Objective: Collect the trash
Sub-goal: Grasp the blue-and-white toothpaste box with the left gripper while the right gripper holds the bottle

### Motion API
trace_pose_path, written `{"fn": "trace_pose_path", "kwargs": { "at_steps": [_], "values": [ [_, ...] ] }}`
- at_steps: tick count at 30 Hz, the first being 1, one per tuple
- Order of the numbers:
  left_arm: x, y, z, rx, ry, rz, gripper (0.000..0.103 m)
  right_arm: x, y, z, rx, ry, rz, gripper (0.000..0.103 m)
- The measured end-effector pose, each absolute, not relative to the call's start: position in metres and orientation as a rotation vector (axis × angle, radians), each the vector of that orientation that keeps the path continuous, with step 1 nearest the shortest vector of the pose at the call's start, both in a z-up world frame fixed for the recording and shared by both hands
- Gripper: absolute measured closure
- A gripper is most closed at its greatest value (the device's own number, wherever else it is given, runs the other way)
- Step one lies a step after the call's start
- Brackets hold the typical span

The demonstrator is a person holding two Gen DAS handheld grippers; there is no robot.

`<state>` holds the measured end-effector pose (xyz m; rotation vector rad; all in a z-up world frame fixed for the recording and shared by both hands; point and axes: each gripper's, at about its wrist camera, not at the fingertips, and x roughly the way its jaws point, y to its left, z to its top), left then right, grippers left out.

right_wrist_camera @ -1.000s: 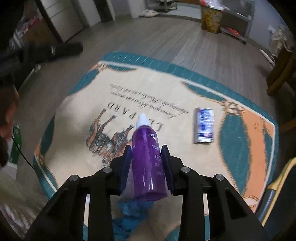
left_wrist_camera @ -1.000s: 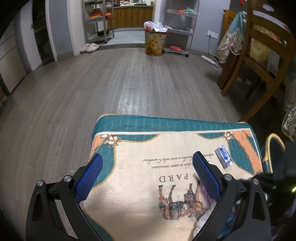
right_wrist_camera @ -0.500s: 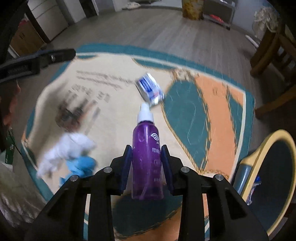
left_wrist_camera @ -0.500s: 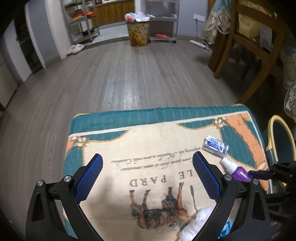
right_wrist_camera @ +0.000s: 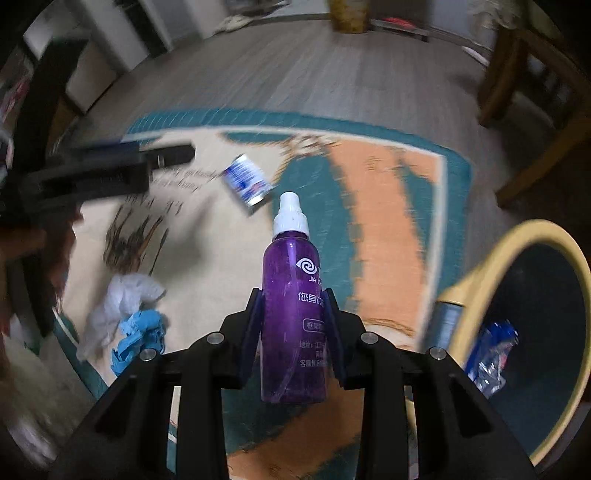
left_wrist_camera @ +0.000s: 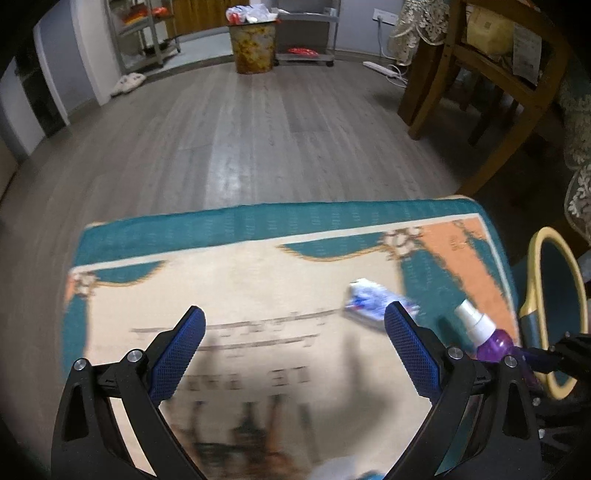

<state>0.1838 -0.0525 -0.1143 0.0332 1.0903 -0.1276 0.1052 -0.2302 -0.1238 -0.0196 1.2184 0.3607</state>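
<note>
My right gripper (right_wrist_camera: pixel 293 306) is shut on a purple spray bottle (right_wrist_camera: pixel 293 295) with a white cap, held above the table's right part, left of a yellow-rimmed bin (right_wrist_camera: pixel 480 273). The bottle also shows in the left wrist view (left_wrist_camera: pixel 491 339) beside the bin (left_wrist_camera: pixel 535 266). A blue-and-white wrapper (right_wrist_camera: pixel 245 179) lies on the printed tablecloth (right_wrist_camera: pixel 388 203); it also shows in the left wrist view (left_wrist_camera: pixel 369 302). A white tissue (right_wrist_camera: pixel 118 299) and a crumpled blue piece (right_wrist_camera: pixel 136 336) lie at the left. My left gripper (left_wrist_camera: pixel 293 354) is open and empty above the cloth (left_wrist_camera: pixel 258 280).
The bin holds a blue-and-clear wrapper (right_wrist_camera: pixel 491 354). Wooden chairs (left_wrist_camera: pixel 480 81) stand at the right. A patterned trash can (left_wrist_camera: pixel 255 44) and metal shelves (left_wrist_camera: pixel 147 33) stand across the wood floor. The left gripper's arm (right_wrist_camera: pixel 92 173) reaches over the table's left side.
My right gripper has carried the purple bottle rightward, closer to the yellow-rimmed bin. My left gripper has shifted so the wrapper now lies near its right finger.
</note>
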Motion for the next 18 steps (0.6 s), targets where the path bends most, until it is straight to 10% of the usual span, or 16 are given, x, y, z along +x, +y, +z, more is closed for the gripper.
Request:
{"fn": "trace_pose_path", "kwargs": {
  "at_steps": [13, 18],
  "values": [
    [0.195, -0.093, -0.159, -0.044, 1.177, 0.036, 0.008, 0.104, -0.273, -0.112, 0.032, 1.187, 0.289, 0.071],
    [0.187, -0.114, -0.152, 0.051, 1.151, -0.050, 0.050, 0.102, -0.279, -0.104, 0.013, 1.165, 0.286, 0.071]
  ]
}}
